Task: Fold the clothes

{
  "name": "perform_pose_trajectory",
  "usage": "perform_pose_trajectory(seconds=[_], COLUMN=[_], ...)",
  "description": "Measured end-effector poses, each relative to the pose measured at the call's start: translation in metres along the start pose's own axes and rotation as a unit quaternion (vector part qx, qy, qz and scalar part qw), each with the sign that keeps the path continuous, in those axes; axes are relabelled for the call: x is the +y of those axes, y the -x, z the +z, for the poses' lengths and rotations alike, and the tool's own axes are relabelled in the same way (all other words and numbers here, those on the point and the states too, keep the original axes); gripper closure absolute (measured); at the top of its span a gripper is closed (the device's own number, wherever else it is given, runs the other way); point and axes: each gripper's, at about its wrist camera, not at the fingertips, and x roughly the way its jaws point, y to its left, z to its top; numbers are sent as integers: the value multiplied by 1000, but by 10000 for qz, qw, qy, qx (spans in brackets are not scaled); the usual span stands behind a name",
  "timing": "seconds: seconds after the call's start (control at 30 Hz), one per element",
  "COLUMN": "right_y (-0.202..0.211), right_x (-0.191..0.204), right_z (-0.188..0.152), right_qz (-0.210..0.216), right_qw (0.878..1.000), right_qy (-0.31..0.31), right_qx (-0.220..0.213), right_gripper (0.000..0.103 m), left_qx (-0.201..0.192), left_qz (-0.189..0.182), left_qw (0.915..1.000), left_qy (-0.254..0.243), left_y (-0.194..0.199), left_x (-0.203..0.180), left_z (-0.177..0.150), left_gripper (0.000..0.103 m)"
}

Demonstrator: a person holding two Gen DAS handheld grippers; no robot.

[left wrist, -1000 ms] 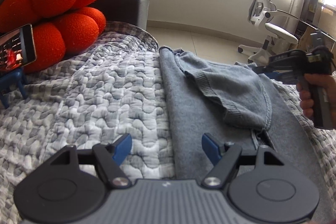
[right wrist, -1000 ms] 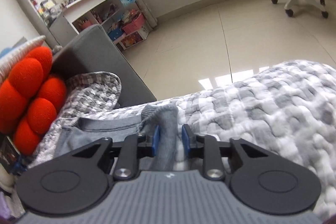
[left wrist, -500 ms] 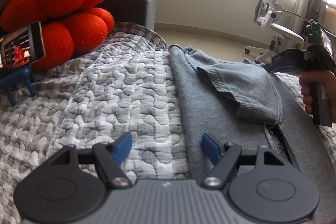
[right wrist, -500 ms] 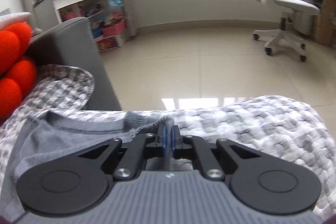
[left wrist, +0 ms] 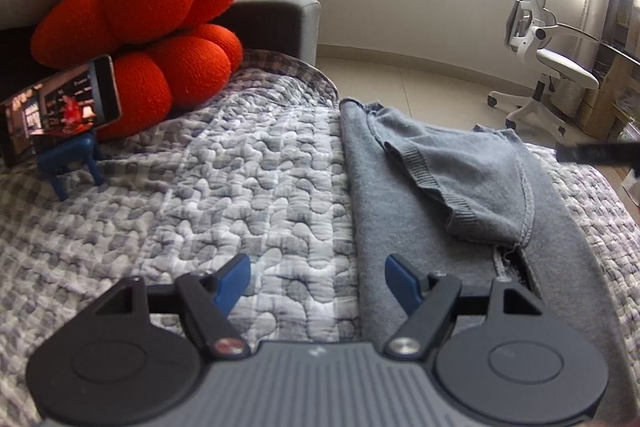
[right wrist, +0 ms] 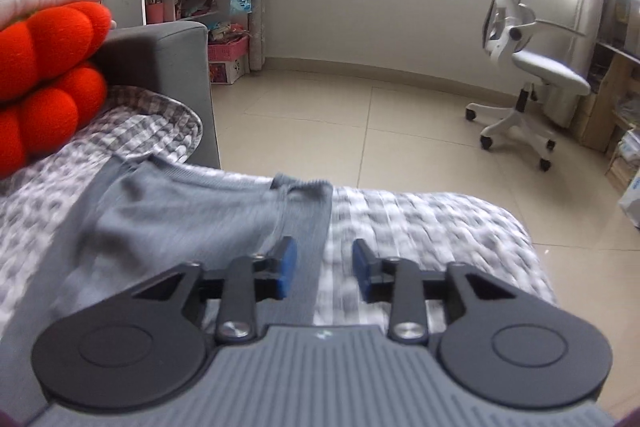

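Note:
A grey sweater point(left wrist: 420, 211) lies lengthwise on the checked quilt point(left wrist: 224, 187), one sleeve folded across its body point(left wrist: 472, 179). My left gripper point(left wrist: 318, 277) hovers open over the sweater's near left edge, nothing between its blue pads. In the right wrist view the sweater point(right wrist: 180, 211) lies below, its ribbed cuff point(right wrist: 308, 195) at the far edge. My right gripper point(right wrist: 324, 269) is above its right border, jaws opening, holding nothing. A dark blurred tip of the right gripper point(left wrist: 596, 153) shows at the far right of the left wrist view.
A red knotted cushion point(left wrist: 140, 39) and a phone on a blue stand point(left wrist: 60, 115) sit at the left. A grey sofa arm point(left wrist: 276, 23) stands behind the quilt. A white office chair point(right wrist: 528, 67) is on the tiled floor beyond the bed's edge.
The right gripper let go of the sweater's cuff, opened, and pulled back and up to the right. The hand with it has left the left wrist view. The left gripper drifted slightly.

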Motion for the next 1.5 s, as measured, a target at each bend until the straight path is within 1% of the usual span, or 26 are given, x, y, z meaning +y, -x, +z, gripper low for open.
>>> perform_pose_trajectory(seconds=[0.17, 0.23, 0.3, 0.37, 0.43, 0.53, 0.67, 0.7, 0.73, 0.77, 0.83, 0.9, 0.93, 0.97, 1.07, 1.23, 1.37, 1.5], right_y=[36, 44, 51, 58, 66, 76, 85, 85, 86, 86, 88, 89, 89, 89, 89, 89, 87, 86], right_x=[12, 14, 16, 13, 8, 1, -2, -2, -1, -2, 0, 0, -1, -3, -9, -1, -2, 2], right_z=[-18, -23, -30, -41, -57, -83, -111, -117, -123, -128, -136, -140, -141, -142, -143, -146, -146, -146], right_qz=[-52, 18, 106, 262, 512, 864, 946, 926, 918, 953, 975, 975, 993, 1015, 1128, 959, 985, 907], right_qw=[10000, 10000, 9999, 9996, 9985, 9959, 9952, 9956, 9957, 9954, 9950, 9946, 9943, 9940, 9922, 9939, 9934, 9943], right_qy=[-48, -43, -46, -86, -143, -172, -85, -30, 16, 30, 75, 60, 1, -60, -253, -129, -236, -162], right_qx=[16, 30, 56, 100, 135, 182, 214, 164, 106, 6, -211, -341, -377, -411, -469, -533, -544, -542], right_gripper=[63, 62, 59, 56, 56, 56, 56, 56, 53, 50, 47, 46, 46, 46, 45, 44, 42, 41], left_qx=[-9, -25, -36, -24, 30, 87, 261, 291, 297, 243, 167, 94, 40, -59, -358, -388, -487, -480], left_qz=[37, 27, 14, -15, -48, -22, 0, -3, -5, 5, 5, -33, -57, -96, -212, -369, -532, -609], left_qw=[10000, 10000, 10000, 10000, 9999, 9992, 9981, 9980, 9981, 9983, 9987, 9990, 9991, 9991, 9984, 9980, 9969, 9964], left_qy=[5, -9, -19, -16, -83, -377, -563, -555, -543, -526, -489, -434, -414, -413, -380, -338, -317, -342], left_y=[11, 15, 18, 22, 24, 23, 15, 12, 10, 10, 9, 9, 9, 8, 8, 7, 9, 10], left_x=[-9, -13, -17, -22, -28, -38, -43, -42, -41, -40, -38, -35, -34, -31, -26, -23, -20, -18], left_z=[-1, -2, -4, -8, -15, -26, -38, -40, -42, -44, -47, -50, -52, -55, -65, -63, -67, -67], left_gripper=[26, 26, 25, 25, 24, 24, 21, 20, 18, 14, 11, 9, 7, 4, 1, 0, 0, 0])
